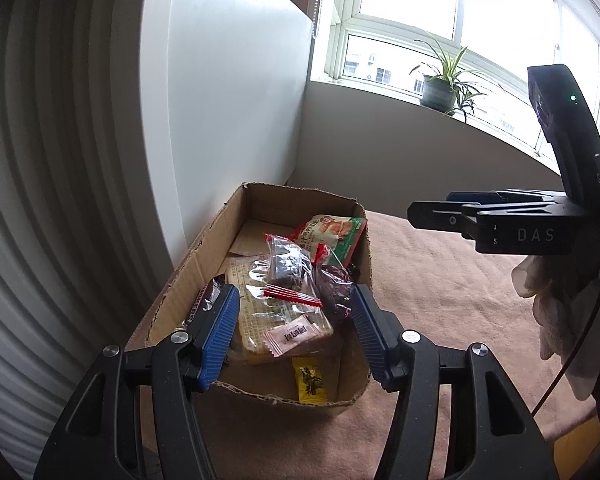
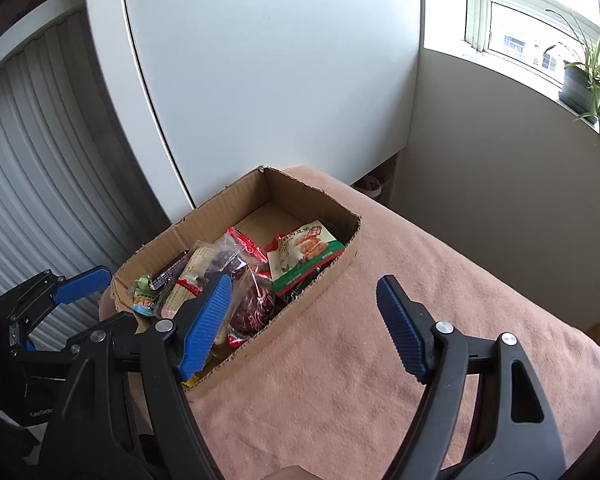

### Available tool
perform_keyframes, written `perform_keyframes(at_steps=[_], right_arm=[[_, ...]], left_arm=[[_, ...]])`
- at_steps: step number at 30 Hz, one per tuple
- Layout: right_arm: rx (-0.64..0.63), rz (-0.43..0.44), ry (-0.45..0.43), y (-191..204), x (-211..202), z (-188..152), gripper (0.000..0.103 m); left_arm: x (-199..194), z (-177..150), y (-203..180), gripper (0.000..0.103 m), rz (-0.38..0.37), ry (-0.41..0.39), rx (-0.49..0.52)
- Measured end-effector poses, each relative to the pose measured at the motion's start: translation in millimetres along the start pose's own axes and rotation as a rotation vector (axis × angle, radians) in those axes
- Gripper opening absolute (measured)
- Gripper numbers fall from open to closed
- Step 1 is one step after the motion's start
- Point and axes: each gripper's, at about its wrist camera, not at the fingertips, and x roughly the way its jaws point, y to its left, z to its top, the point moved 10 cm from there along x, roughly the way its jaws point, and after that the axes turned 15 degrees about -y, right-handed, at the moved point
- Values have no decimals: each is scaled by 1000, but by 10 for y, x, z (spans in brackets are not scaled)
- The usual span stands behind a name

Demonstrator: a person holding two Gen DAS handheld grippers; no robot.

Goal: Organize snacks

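Currently both the left gripper (image 1: pixel 296 336) and the right gripper (image 2: pixel 304 320) hang wide open and empty above the cardboard box (image 2: pixel 220 208), where the snacks (image 1: pixel 284 296) are piled. The sorting appears almost complete; any next move calls for checking the brown cloth (image 2: pixel 420 320) for strays.

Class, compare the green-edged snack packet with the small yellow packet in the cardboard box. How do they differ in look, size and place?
The green-edged snack packet is larger and leans at the far end; the small yellow packet lies flat on the floor at the near end. The first shows a food picture with red trim; the second is plain yellow with a dark print. Both sit inside the cardboard box.
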Motion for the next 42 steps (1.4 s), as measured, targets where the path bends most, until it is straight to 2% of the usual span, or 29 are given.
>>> perform_keyframes(at_steps=[2, 5, 6, 7, 9, 18, 25, 42], right_arm=[[8, -17, -16, -38, -128, -45, 78], [16, -57, -38, -88, -330, -129, 78], [18, -68, -46, -100, -395, -154, 82], [21, -79, -60, -111, -467, -173, 91], [24, -111, -98, -133, -615, -206, 98], [45, -216, -170, -184, -1114, -362, 102], [50, -229, -177, -161, -1230, -420, 102], [64, -223, -163, -178, -1199, -510, 102]], left_arm=[[-72, 17, -30, 57, 7, -12, 9], [-166, 47, -70, 67, 21, -31, 16], [-203, 55, -81, 68, 26, -38, 20], [-239, 54, -91, 68, 30, -43, 22], [-309, 50, -109, 68, 35, -53, 26], [-474, -68, -94, 72, 75, -44, -1], [-538, -101, -85, 72, 85, -43, -16], [-533, -108, -97, 72, 86, -37, -20]])
